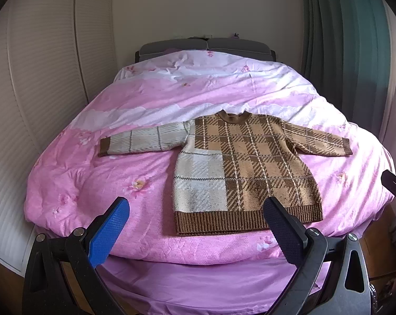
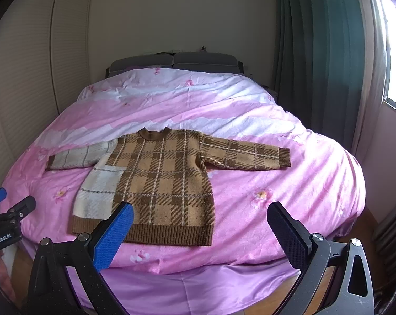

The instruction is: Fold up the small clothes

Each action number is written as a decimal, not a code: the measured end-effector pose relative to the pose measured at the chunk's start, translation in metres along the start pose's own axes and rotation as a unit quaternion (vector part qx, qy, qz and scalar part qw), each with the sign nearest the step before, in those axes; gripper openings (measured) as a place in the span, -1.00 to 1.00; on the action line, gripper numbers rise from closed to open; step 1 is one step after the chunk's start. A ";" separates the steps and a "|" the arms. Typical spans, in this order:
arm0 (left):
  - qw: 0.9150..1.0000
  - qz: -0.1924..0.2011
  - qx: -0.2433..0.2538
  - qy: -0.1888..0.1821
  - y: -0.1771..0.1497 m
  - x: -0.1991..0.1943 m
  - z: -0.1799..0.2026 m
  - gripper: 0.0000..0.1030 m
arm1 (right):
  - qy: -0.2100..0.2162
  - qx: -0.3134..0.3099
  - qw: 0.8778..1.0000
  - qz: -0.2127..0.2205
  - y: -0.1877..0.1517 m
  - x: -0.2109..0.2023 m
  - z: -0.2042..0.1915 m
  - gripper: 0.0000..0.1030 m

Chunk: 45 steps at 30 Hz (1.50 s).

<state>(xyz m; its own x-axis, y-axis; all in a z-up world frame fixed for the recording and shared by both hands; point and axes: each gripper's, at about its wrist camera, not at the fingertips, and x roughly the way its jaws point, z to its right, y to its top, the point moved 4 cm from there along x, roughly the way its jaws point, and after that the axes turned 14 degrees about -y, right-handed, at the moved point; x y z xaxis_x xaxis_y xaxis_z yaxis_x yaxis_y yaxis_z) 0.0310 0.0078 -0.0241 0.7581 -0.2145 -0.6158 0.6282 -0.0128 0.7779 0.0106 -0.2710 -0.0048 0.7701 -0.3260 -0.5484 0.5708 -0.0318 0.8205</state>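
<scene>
From the left wrist, the left gripper [image 1: 196, 206] has its two fingers spread wide and holds nothing. A small checked sweater [image 1: 240, 168] lies flat on the pink blanket [image 1: 93, 183], both sleeves stretched out, its brown hem nearest the fingers.

From the right wrist, the right gripper [image 2: 200, 211] is wide too, and empty. The sweater [image 2: 161, 178] lies ahead, a bit left.

You see a brown-and-tan plaid sweater [image 1: 250, 168] with cream patches on a pink floral duvet [image 1: 119, 99], beside teal curtains [image 2: 324, 52].
</scene>
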 end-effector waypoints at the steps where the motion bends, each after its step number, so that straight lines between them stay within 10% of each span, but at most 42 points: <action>1: 1.000 0.000 0.000 0.000 0.000 0.000 0.000 1.00 | 0.000 0.000 1.000 0.000 0.000 0.000 0.000 0.99; 45: 1.000 0.000 0.001 0.001 0.001 0.000 0.000 1.00 | -0.001 -0.001 1.000 -0.002 -0.001 0.002 -0.002 0.99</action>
<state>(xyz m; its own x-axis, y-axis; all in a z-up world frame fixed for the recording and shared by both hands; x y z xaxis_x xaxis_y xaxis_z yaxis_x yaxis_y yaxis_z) 0.0315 0.0079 -0.0233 0.7591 -0.2117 -0.6156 0.6274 -0.0142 0.7785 0.0122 -0.2701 -0.0070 0.7674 -0.3272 -0.5514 0.5744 -0.0310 0.8180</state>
